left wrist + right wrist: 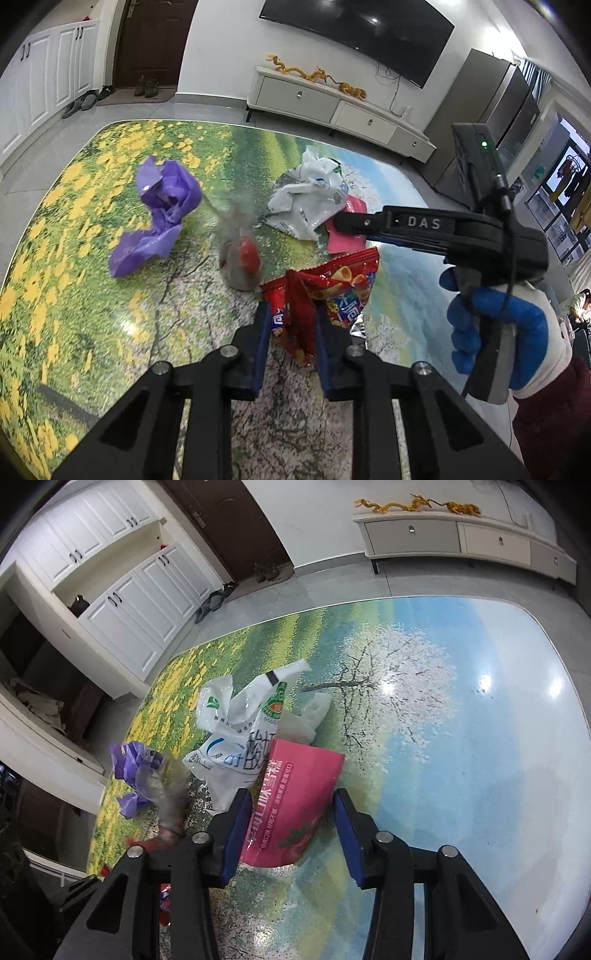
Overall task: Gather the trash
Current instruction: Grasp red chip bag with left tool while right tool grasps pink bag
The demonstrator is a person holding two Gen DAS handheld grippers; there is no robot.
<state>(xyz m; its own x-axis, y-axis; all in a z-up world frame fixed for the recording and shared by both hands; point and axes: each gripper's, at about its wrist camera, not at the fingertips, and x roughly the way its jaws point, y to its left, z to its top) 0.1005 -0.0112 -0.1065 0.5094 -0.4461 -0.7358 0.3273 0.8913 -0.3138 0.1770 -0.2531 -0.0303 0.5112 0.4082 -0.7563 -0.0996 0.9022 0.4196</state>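
Note:
My left gripper [291,314] is shut on a red snack bag [328,291] and holds it over the table. My right gripper [291,797] is open with its blue pads either side of a pink packet [295,805] that lies on the table; it also shows in the left wrist view [341,223]. A crumpled white plastic bag [236,738] lies just beyond the pink packet. A purple plastic bag [159,214] lies at the left. A blurred clear bag with something red inside [240,254] is between them.
The table [461,738] has a glossy landscape print. Beyond it stand a white TV cabinet [332,107], a dark door [151,40] with shoes, and white cupboards [122,602]. A blue-gloved hand [498,325] holds the right gripper's handle.

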